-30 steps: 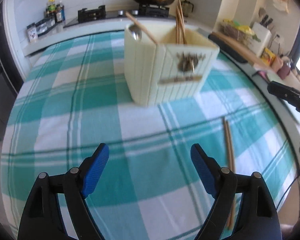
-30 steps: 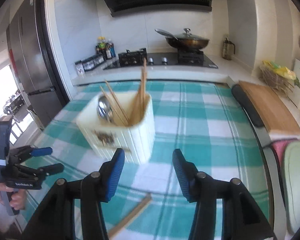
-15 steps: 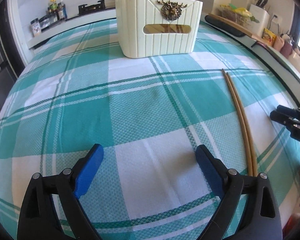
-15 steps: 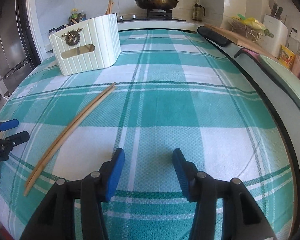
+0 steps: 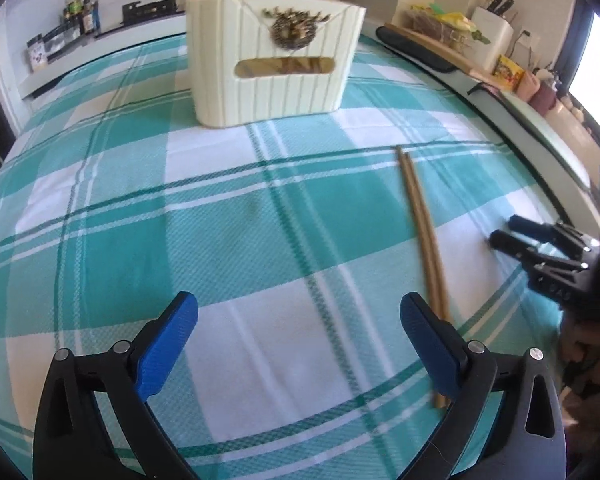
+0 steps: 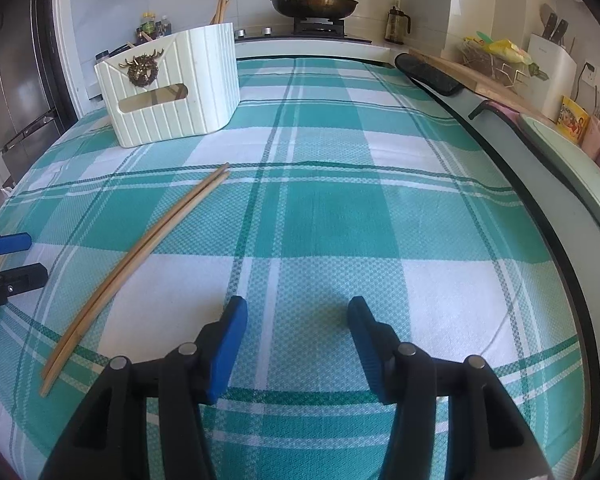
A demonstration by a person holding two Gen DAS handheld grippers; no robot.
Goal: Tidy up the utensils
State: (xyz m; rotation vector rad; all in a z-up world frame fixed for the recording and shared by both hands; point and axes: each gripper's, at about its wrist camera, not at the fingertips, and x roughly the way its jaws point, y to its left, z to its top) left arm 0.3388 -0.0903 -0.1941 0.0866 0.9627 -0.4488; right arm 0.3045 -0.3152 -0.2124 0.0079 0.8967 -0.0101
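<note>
A pair of wooden chopsticks (image 5: 422, 232) (image 6: 140, 256) lies side by side on the teal checked tablecloth (image 5: 236, 240). A cream utensil holder (image 5: 276, 60) (image 6: 172, 88) stands at the far side, with more chopsticks sticking out of it. My left gripper (image 5: 298, 312) hovers low over the cloth, its jaws opening wide with nothing between them. The near end of the chopsticks runs just outside its right finger (image 5: 428, 340). My right gripper (image 6: 297, 312) is open and empty, to the right of the chopsticks. Each gripper shows in the other's view (image 5: 505, 230) (image 6: 32, 255).
Behind the table a counter carries a stove with a lidded pan (image 6: 314, 2), bottles (image 6: 152, 26) and a kettle (image 6: 398, 24). A cutting board (image 6: 476, 76) and knife block (image 6: 552, 64) sit at the right. A fridge (image 6: 16, 80) stands at the left.
Both grippers have come down from above the holder to just over the cloth. The left jaws have spread wider, and the chopsticks now lie next to its right finger.
</note>
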